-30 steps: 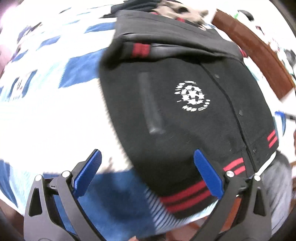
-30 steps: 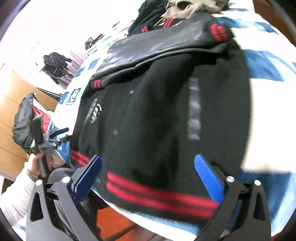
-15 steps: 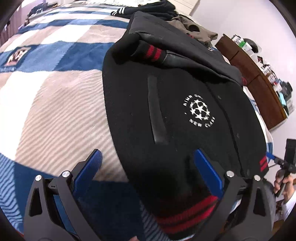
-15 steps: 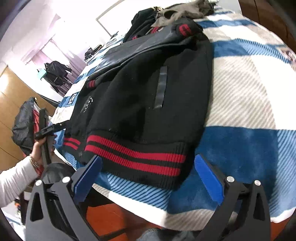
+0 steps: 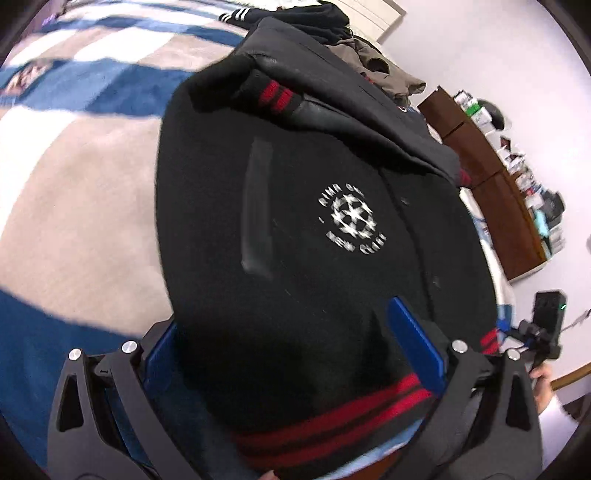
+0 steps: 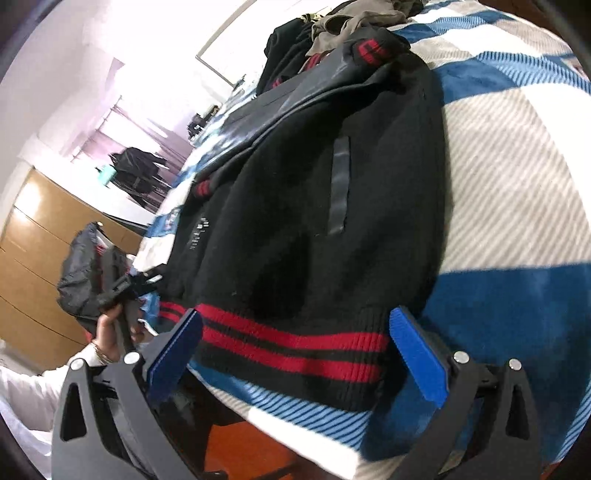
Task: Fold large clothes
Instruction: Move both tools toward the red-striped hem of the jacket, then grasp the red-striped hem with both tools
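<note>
- Jacket (image 5: 306, 236) in black, hem and cuffs banded in red, is lying flat on the blue, white and beige checked blanket (image 5: 74, 206) covering the bed; we are seeing its sleeves folded across the upper part, a white star-ball crest on the chest and a dark pocket strip beside it.
- Left gripper (image 5: 295, 343): we are holding it low over the near hem, its blue pads (image 5: 417, 347) spread wide, the cloth running between them; one pad is sitting on top of the fabric, the other is partly hidden at the jacket's side edge, and the jaws are not pinching anything.
- Right gripper (image 6: 295, 347): we are hovering it at the other end of the hem, where the red stripes (image 6: 291, 343) are hanging at the bed's edge; its blue pads are standing far apart, one either side of the striped band, neither clamped on it.
- Right wrist view: our left hand (image 6: 114, 325) is gripping its tool's handle at the far corner of the hem, with a white cuff at the wrist.
- Heap of other clothes (image 6: 354, 18) is resting beyond the collar; a brown wooden cabinet (image 5: 491, 177) loaded with small items is standing along the white wall.
</note>
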Demonstrator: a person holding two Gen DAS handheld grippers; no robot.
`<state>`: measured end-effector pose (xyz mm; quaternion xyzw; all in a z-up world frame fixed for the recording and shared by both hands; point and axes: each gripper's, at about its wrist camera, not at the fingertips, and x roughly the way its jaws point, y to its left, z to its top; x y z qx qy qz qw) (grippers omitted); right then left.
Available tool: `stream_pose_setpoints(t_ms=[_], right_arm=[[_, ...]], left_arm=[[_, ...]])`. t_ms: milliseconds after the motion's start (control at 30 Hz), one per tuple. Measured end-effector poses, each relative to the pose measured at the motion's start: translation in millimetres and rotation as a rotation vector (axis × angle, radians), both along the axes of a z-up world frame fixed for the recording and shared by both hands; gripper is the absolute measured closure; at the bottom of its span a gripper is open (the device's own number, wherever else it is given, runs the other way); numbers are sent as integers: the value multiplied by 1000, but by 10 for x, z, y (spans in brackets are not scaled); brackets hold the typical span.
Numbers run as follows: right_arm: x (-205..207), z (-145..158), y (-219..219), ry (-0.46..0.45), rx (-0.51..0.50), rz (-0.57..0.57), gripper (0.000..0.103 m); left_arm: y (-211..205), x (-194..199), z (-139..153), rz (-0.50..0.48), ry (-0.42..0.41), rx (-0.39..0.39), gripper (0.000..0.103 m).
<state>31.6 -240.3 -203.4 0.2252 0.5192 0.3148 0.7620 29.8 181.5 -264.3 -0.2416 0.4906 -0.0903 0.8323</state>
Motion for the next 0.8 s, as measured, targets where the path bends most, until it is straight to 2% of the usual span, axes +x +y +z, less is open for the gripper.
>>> stream_pose_setpoints(t_ms=[100,133,200,300,400,500,600,700,767,800], right_arm=[[-32,-51,-42,26,57,-22,4],[-21,-71,-59,30,49,-34,4],[-9,-109,-124,35,-42,-81,4],[-14,-167,-191,72,0,-90,4],[12,-276,-121,93,-33,-75,4],[72,-320,-24,125,119,-56,4],[143,-389,108,147,95,-73,4],[221,-493,165,185,99,-132,4],[248,-489,178,203,96,-166,6],[243,-474,182,208,82,-178,14]], left_arm=[[-77,-63,-64,3,8,-10,5],[-91,-73,-99,-3,18,-12,5],[-102,-81,-118,-29,22,-8,5],[-86,-105,-103,-50,36,-19,5],[-83,-165,-108,-67,33,-23,5],[-52,-178,-104,-60,24,-65,5],[-40,-155,-151,-46,23,-100,5],[-71,-141,-192,-50,29,-89,5],[-124,-144,-150,-61,31,-58,6],[-140,-147,-124,-63,32,-46,9]])
